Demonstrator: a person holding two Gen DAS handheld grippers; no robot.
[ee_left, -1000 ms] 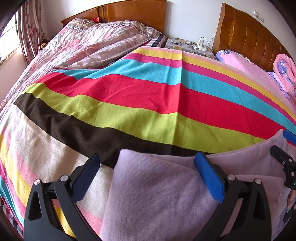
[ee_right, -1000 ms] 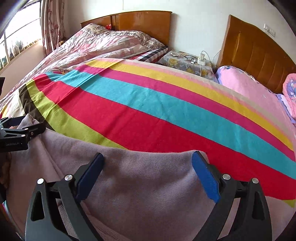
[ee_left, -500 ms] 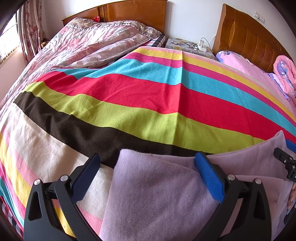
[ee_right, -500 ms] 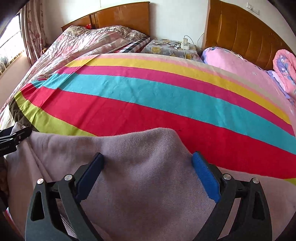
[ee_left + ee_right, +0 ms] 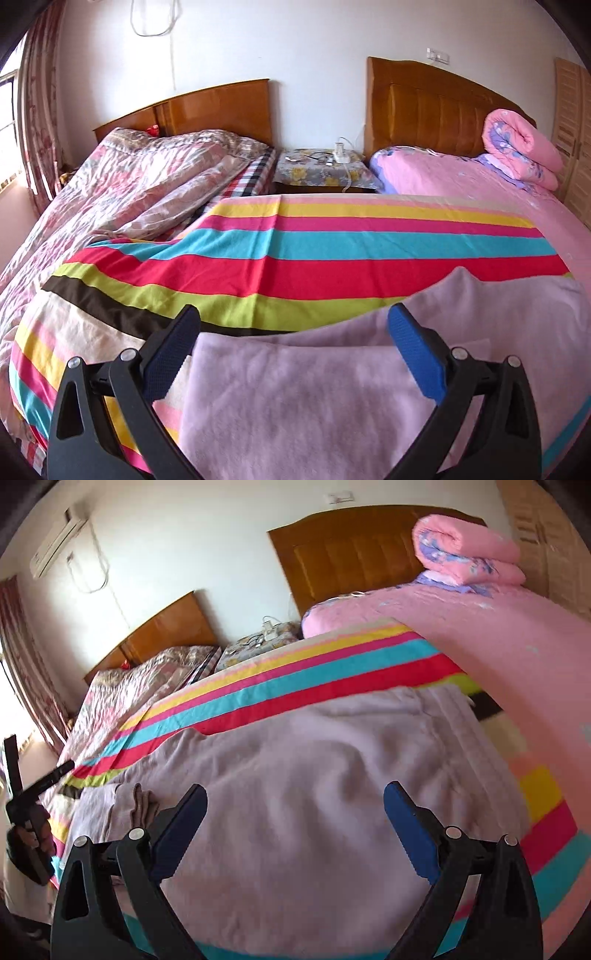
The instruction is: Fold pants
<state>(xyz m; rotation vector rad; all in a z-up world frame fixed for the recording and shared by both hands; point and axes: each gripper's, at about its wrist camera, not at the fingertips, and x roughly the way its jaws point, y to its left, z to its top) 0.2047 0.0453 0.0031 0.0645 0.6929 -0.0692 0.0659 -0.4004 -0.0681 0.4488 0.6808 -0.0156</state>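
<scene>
Light lilac pants (image 5: 314,398) lie folded flat on the striped blanket (image 5: 332,266) at the near edge of the bed. My left gripper (image 5: 295,332) hangs open above the pants' left part, holding nothing. In the right wrist view the pants (image 5: 314,775) spread wide below my right gripper (image 5: 295,808), which is open and empty above them. The left gripper's body and the hand holding it (image 5: 29,812) show at the far left of the right wrist view, raised off the cloth.
A second bed with a floral quilt (image 5: 129,177) stands at the left. A nightstand (image 5: 321,173) with a power strip sits between the two headboards. A rolled pink quilt (image 5: 521,147) lies at the far right, next to a wardrobe (image 5: 576,129).
Both grippers have lifted up and back from the pants, so the views now show the walls and headboards. The right view has tilted. The pants stay flat on the blanket.
</scene>
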